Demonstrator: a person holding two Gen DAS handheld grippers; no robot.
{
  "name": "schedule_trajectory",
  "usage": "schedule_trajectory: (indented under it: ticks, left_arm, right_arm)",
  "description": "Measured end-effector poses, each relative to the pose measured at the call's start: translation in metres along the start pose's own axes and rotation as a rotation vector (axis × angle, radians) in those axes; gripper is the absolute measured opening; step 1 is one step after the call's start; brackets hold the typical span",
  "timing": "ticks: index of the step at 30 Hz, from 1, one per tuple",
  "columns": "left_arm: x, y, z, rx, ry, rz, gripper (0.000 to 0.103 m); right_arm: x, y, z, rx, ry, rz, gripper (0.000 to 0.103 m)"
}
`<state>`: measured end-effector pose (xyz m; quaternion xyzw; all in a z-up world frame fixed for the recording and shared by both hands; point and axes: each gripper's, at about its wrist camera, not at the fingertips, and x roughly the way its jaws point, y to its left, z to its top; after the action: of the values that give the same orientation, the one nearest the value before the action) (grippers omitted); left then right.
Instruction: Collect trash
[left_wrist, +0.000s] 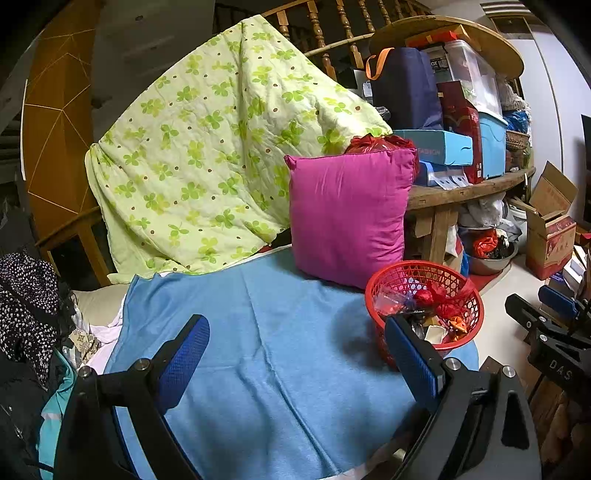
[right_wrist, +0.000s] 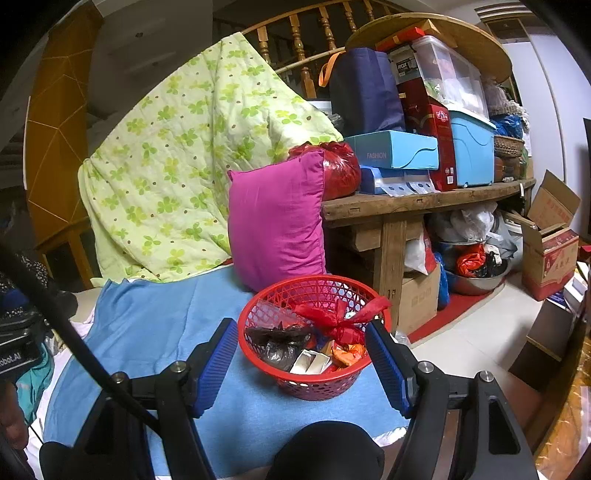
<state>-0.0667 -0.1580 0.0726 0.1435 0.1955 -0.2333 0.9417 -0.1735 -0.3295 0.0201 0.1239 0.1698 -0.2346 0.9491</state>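
The red basket is standing on the blue blanket, just in front of the pink pillow. It is holding trash: a dark crumpled bag, a red knotted bag and what are probably small wrappers. The right gripper is hovering near it, fingers apart and gripping nothing. The left gripper is also staying open over the blanket, empty.
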Motion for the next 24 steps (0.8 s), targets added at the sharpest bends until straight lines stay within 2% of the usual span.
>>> schedule_trajectory:
  ticks: [24]
  left_arm:
    - [-0.0004,-0.002,-0.0052,0.002,0.005,-0.008,0.096]
  right_arm:
    - [0.0011,-0.0047,-0.0018,0.007,0.004,-0.009,0.074]
